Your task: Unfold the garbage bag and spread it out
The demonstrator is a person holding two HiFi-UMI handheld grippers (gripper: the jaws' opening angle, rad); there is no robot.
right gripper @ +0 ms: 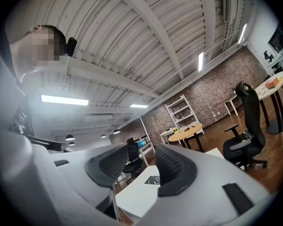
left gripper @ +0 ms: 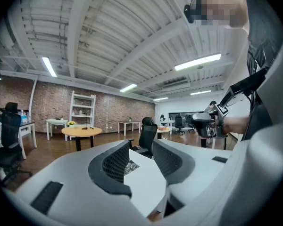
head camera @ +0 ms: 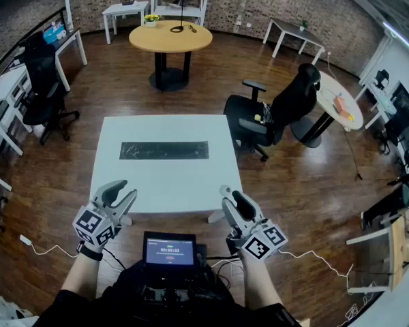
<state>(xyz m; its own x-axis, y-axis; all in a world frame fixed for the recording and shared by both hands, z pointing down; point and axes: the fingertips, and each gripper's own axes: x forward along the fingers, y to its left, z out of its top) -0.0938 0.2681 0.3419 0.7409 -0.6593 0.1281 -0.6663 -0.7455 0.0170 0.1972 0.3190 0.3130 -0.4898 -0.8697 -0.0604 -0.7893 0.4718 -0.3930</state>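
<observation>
The garbage bag (head camera: pixel 164 150) lies on the white table (head camera: pixel 123 182) as a long, narrow, dark strip, still folded flat; it runs left to right across the middle of the tabletop, slightly toward the far side, with bare white surface all round it; nothing touches it.

Both grippers hover at the near edge of the table, well apart from the bag; the left gripper (head camera: pixel 125 191) is at the near left corner and the right gripper (head camera: pixel 232 195) at the near right corner, each pointing toward the far side; each carries its marker cube just above the person's wrist.

In the left gripper view the left gripper (left gripper: pixel 140 147) has its jaws apart at a moderate gap with nothing held; through the gap shows the tabletop and a piece of the bag (left gripper: pixel 131 166) lying farther off.

In the right gripper view the right gripper (right gripper: pixel 142 155) also shows a gap between its ribbed pads, narrow in the head view, and it holds nothing; the bag (right gripper: pixel 153 179) shows low between the jaws, far off on the table.

A small lit screen (head camera: pixel 169 251) sits close to the person's body between the forearms; beyond the table stand a black office chair (head camera: pixel 279 111) to the right and a round wooden table (head camera: pixel 170 37) at the far side.
</observation>
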